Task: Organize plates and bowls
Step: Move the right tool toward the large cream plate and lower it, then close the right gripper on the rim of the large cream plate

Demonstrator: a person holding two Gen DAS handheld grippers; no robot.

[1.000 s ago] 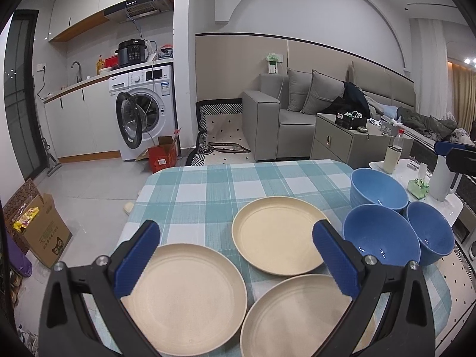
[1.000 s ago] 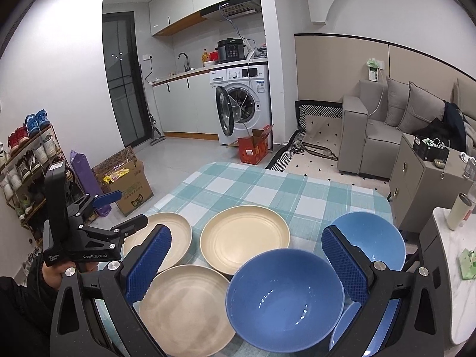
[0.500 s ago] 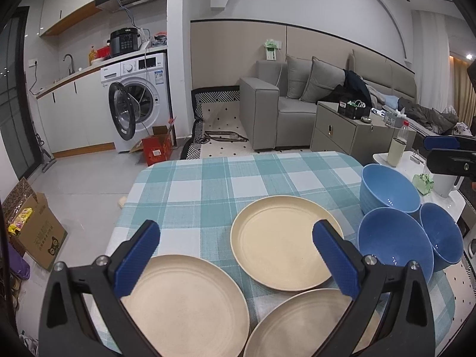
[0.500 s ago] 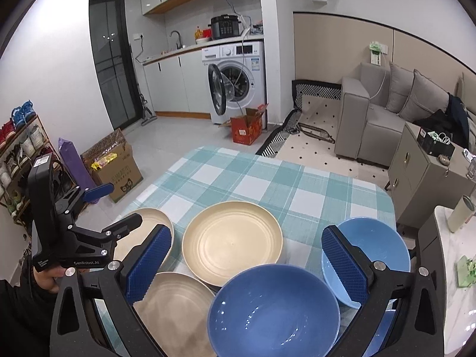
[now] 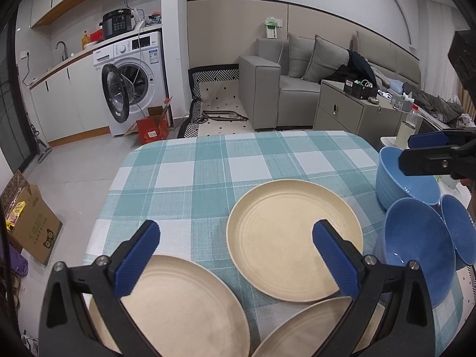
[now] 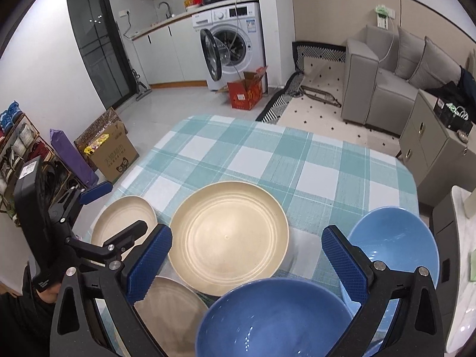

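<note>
Three beige plates lie on the checked tablecloth: a middle one (image 5: 294,238) (image 6: 229,238), a left one (image 5: 178,306) (image 6: 122,223) and a near one (image 5: 312,327) (image 6: 169,300). Three blue bowls stand to their right: a near one (image 5: 416,253) (image 6: 273,318), a far one (image 5: 401,178) (image 6: 392,247) and an outer one (image 5: 459,229). My left gripper (image 5: 235,238) (image 6: 128,205) hovers open above the left and middle plates. Held open and empty, my right gripper (image 6: 245,238) (image 5: 431,151) hangs over the near bowl and the middle plate.
The far half of the table (image 5: 238,160) shows only bare cloth. Cardboard boxes (image 6: 110,151) stand on the floor to the left. A white side table (image 6: 464,267) with a bottle (image 5: 406,131) is at the right edge. A hand (image 6: 47,291) holds the left gripper.
Both cameras have shifted, so the plates and bowls sit lower in each view and more bare cloth shows. Nothing on the table has moved. Both grippers stay open.
</note>
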